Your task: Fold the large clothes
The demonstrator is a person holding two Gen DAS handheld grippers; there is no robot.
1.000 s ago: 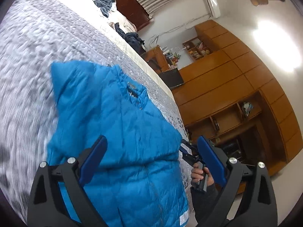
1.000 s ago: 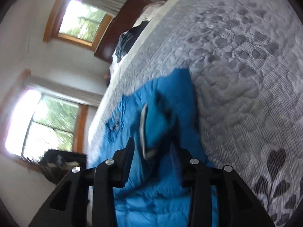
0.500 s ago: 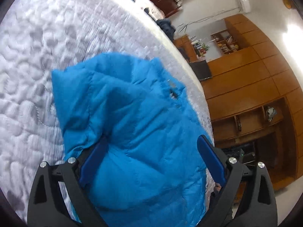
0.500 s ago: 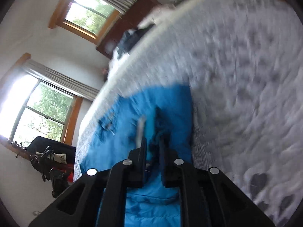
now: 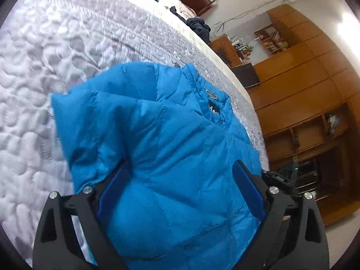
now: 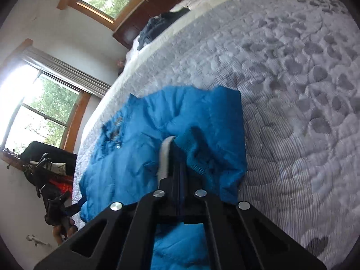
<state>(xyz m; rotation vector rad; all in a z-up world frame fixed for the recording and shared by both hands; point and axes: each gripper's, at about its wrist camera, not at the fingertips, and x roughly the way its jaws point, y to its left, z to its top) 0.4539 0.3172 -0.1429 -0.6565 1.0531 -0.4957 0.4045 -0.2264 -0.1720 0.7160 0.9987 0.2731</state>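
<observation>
- While the bright blue quilted puffer jacket [image 5: 171,148] lies on the grey-white quilted bed [image 5: 56,51], my left tool [image 5: 180,186] is spread wide over it, gripping nothing.
- Right tool [image 6: 177,168] pinched closed on the jacket's ribbed cuff [image 6: 193,155].

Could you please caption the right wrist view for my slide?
Right gripper shut on the blue jacket's cuff over the grey quilted bed.
</observation>
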